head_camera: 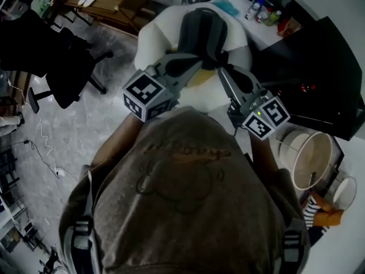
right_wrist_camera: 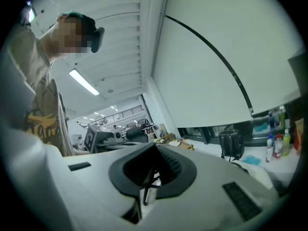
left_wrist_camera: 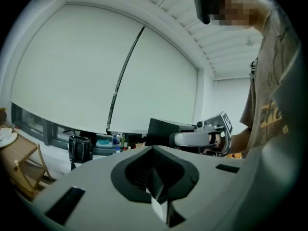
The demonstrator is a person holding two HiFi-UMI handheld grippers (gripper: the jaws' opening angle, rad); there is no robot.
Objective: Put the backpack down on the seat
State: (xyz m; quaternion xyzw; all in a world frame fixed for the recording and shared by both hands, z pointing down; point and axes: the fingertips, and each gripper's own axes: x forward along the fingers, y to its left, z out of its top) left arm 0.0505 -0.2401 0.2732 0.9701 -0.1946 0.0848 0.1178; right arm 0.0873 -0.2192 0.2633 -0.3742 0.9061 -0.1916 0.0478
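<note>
office chair (head_camera: 68, 73): black, on the floor at 9 o'clock, well apart from everything in play.

left tool (left_wrist_camera: 158, 198): jaws pressed together with nothing between them. It is held up in front of the person's chest, close over the shirt (head_camera: 182, 181).

seat (head_camera: 149, 39): white and rounded, at 12 o'clock, just beyond the two tools.

backpack (head_camera: 202, 30): the dark grey padded shape on the seat looks to me like the backpack. It is propped toward the seat's far side, and neither tool touches it.

right tool (right_wrist_camera: 147, 186): jaws also pressed together and holding nothing, level with its partner at about 1 o'clock from the chest.

worktop (head_camera: 319, 67): black, at 2 o'clock, close beside the seat's right edge.

lampshade (head_camera: 311, 158): a cream drum lying on the floor at 4 o'clock, near the person's right side.

shoulder straps (head_camera: 80, 233): grey webbing runs over both shoulders. I cannot tell whether it belongs to a worn harness or to another pack.

risk, backpack: it looks set down but only propped. With nothing holding it, it could slump forward or slide off the rounded cushion.

risk, tools: both sit close to the shirt and the webbing, so a careless lowering could snag cloth.

risk, right side: a wide swing could knock the worktop's corner or the lampshade.
</note>
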